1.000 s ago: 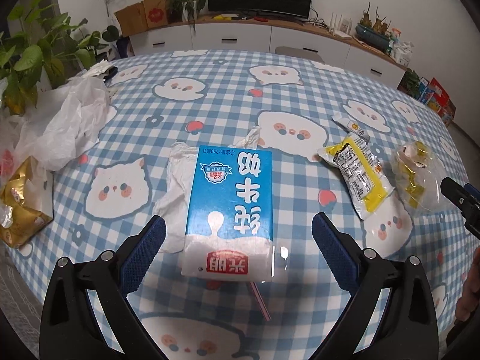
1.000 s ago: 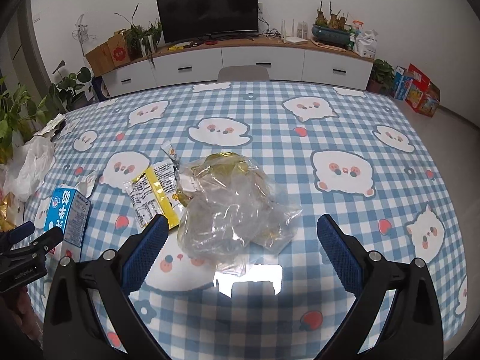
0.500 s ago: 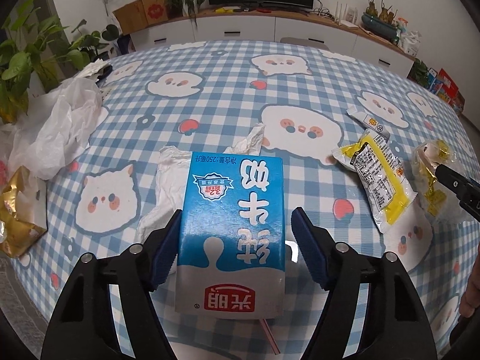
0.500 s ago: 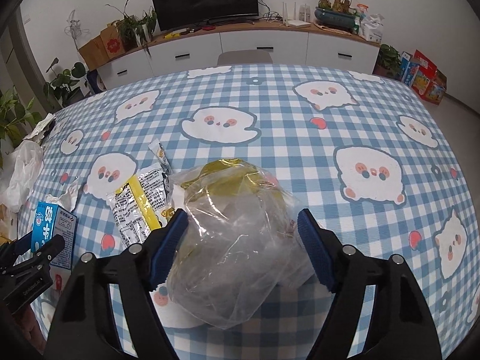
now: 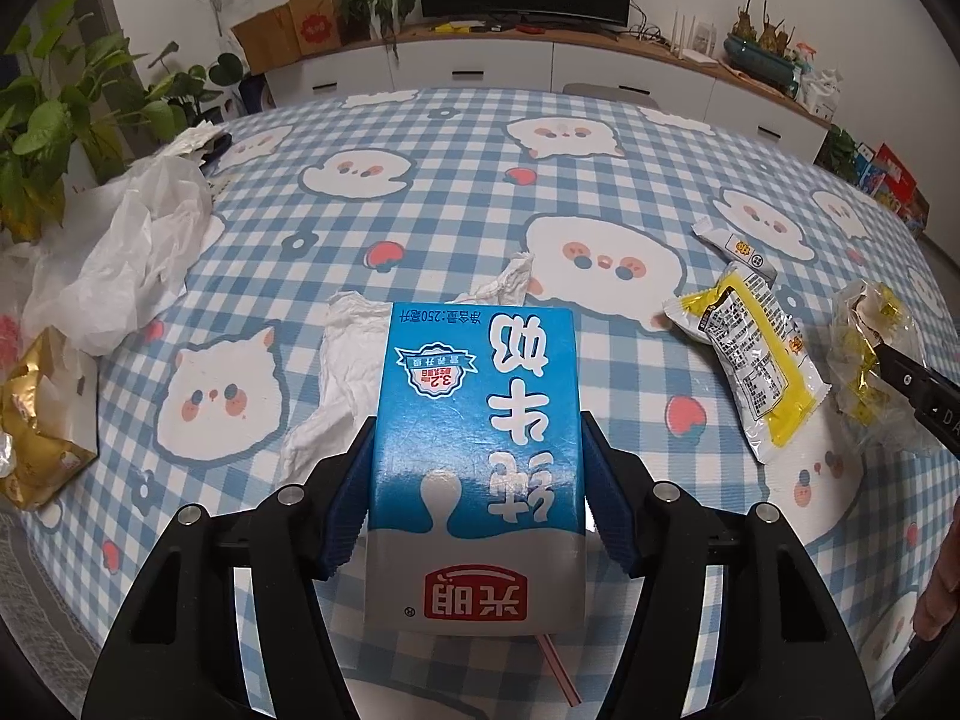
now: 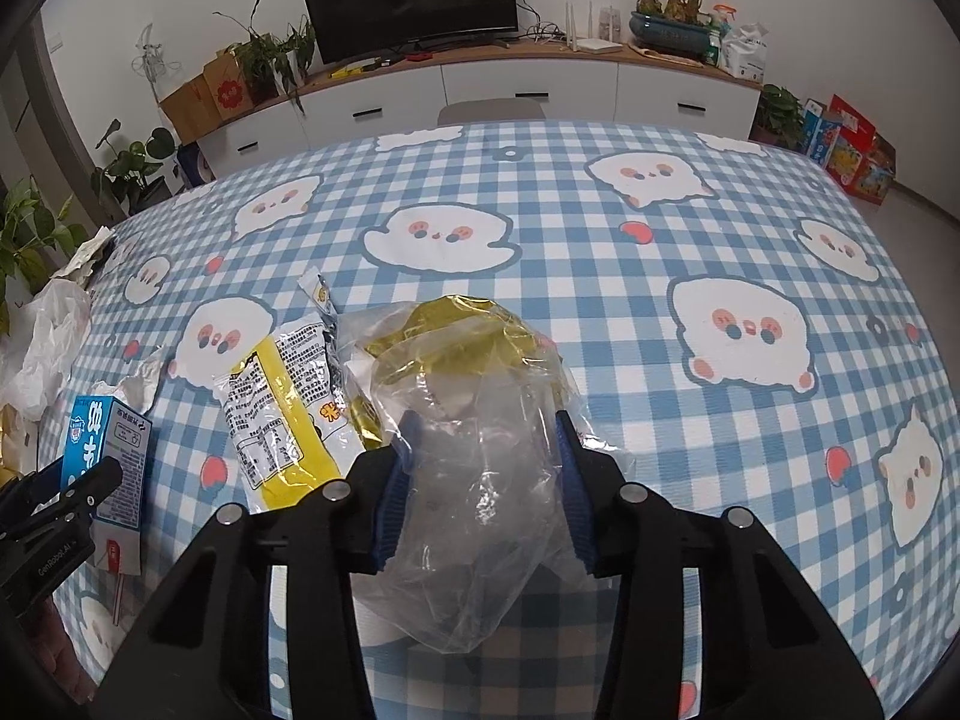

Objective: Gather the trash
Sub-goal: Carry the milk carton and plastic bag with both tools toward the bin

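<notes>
Left wrist: left hand-held gripper (image 5: pixel 477 489) closing, pads touching milk carton (image 5: pixel 477 450) between them.

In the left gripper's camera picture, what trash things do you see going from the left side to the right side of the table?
Gold wrapper → white plastic bag → crumpled tissue → blue milk carton → yellow snack packet → clear plastic bag.
</notes>
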